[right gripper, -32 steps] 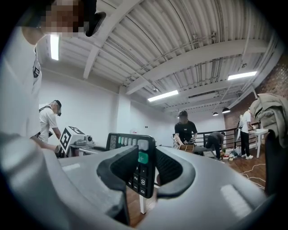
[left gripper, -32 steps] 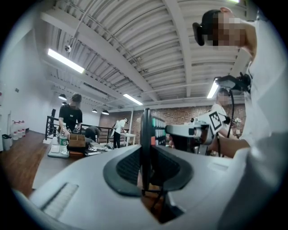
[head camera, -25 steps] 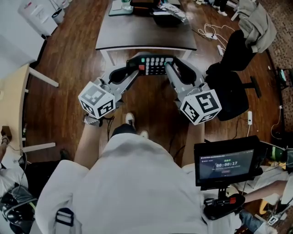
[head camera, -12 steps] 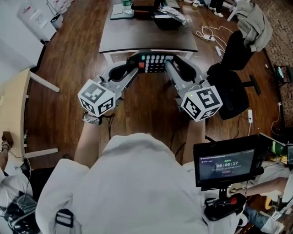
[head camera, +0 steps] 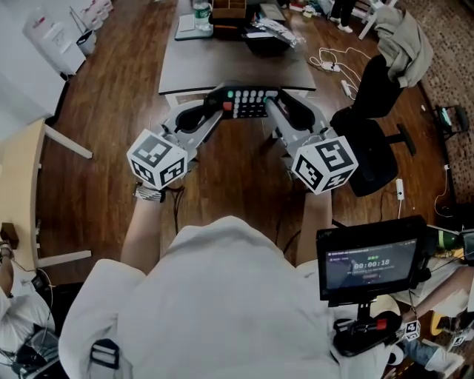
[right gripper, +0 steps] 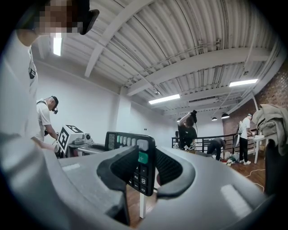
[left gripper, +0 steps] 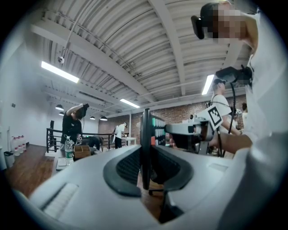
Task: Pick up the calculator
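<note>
A black calculator (head camera: 248,104) with green, white and red keys hangs in the air just in front of the dark table's near edge (head camera: 237,83), held level between both grippers. My left gripper (head camera: 221,104) is shut on its left end. In the left gripper view the calculator (left gripper: 145,139) stands edge-on between the pads. My right gripper (head camera: 272,107) is shut on its right end. The right gripper view shows the keypad (right gripper: 137,157) pinched between the two pads, with the left gripper's marker cube (right gripper: 69,134) beyond it.
The table carries a water bottle (head camera: 200,10), a notebook and a black tray (head camera: 265,33) at its far end. A black office chair (head camera: 370,126) with a jacket stands to the right. A monitor (head camera: 370,263) sits at the person's right side. Wooden floor lies below the grippers.
Both grippers have shifted a little together, the calculator still clamped between them. The person's feet, visible below the grippers a second ago, are out of view now.
</note>
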Available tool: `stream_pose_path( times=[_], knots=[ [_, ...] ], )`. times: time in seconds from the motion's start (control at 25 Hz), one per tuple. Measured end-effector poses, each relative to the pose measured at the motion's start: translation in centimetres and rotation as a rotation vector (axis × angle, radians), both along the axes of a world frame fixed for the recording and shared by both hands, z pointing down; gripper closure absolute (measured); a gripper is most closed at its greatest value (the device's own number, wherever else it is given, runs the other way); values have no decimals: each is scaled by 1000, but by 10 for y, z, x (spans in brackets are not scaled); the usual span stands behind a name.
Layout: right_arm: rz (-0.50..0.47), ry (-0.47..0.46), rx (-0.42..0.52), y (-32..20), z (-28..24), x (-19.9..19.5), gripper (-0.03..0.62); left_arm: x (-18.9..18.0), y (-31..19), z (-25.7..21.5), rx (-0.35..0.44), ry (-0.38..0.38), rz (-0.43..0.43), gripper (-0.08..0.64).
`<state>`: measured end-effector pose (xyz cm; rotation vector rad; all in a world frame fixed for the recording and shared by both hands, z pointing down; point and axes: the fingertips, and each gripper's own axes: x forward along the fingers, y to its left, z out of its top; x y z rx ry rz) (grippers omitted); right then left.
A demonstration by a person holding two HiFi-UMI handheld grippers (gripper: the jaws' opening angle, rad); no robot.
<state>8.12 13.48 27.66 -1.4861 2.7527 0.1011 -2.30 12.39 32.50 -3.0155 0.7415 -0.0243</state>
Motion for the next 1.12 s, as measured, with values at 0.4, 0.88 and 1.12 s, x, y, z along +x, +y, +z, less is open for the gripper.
stream_pose_path(
  times=[0.4,0.88,1.12],
  knots=[
    [10,19,-1,-3,1,2,483,1,-2,3,-7,4,6,486],
    [4,27,-12,-6,3,4,483,4,-2,6,-30,2,-2,486],
    [0,22,-15,-2,6,4,483,4,1,8,-30,0,-7,486]
  ],
)
